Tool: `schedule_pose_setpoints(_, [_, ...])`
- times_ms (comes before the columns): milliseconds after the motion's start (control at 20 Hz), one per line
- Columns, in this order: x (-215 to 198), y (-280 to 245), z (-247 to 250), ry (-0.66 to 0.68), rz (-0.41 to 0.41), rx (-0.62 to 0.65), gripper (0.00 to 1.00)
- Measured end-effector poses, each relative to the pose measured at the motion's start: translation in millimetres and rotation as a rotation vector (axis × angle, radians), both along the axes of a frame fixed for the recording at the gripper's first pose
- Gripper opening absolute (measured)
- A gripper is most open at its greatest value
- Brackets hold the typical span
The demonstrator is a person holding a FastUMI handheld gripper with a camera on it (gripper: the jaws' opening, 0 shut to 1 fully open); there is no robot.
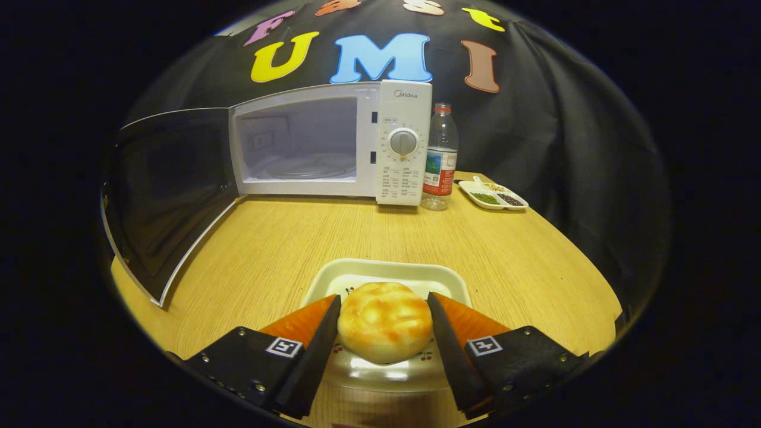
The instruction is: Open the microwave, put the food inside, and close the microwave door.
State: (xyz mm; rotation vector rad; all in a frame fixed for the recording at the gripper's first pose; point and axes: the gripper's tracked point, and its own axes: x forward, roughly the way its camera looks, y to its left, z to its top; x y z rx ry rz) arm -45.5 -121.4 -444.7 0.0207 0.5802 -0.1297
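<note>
A round golden bun rests on a white rectangular plate at the near side of the wooden table. My gripper has its two orange-and-black fingers on either side of the bun, each touching it, so it is shut on the bun. Beyond the plate stands the white microwave. Its dark door is swung wide open to the left. The cavity holds only a glass turntable.
A clear water bottle with a red label stands just right of the microwave. A small white divided dish with beans lies further right. The open door reaches toward me over the table's left part.
</note>
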Motion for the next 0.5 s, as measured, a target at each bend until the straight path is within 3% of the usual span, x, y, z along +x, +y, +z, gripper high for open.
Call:
schedule_pose_setpoints(250, [-1, 1, 6, -0.027, -0.015, -0.019, 0.76])
schedule_pose_setpoints(500, [4, 37, 42, -0.108, 0.052, 0.063, 0.75])
